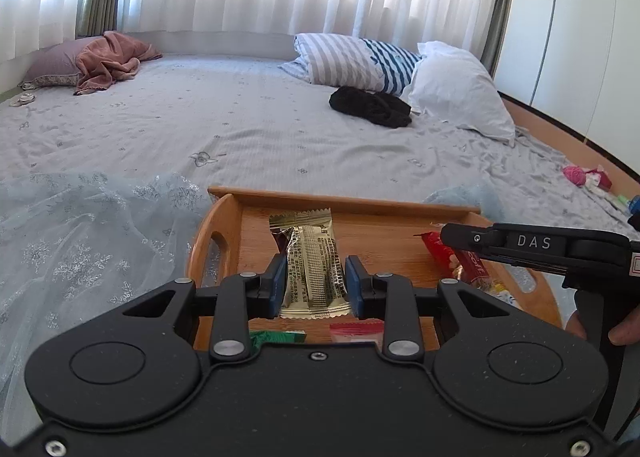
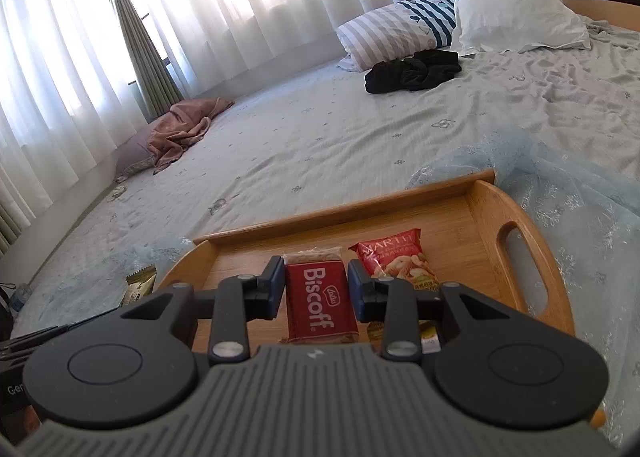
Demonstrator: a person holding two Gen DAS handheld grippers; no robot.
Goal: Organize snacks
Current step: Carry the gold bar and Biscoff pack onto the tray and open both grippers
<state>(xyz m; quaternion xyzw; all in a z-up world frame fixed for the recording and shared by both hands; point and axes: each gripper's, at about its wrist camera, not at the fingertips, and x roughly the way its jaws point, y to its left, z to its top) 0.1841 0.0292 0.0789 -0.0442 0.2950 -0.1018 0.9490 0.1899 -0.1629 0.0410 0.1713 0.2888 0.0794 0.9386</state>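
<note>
My left gripper is shut on a gold snack packet, held above the wooden tray on the bed. A second gold packet lies on the tray just beyond it. My right gripper is shut on a red Biscoff packet over the same tray. In the left wrist view the right gripper enters from the right with the red packet. A red nut bag lies on the tray to the right of the Biscoff packet. The left gripper's gold packet shows at the left.
A green wrapper and a red-and-white wrapper lie at the tray's near edge. Pale blue glittery fabric lies beside the tray. Pillows, a black garment and a pink cloth lie farther back on the bed.
</note>
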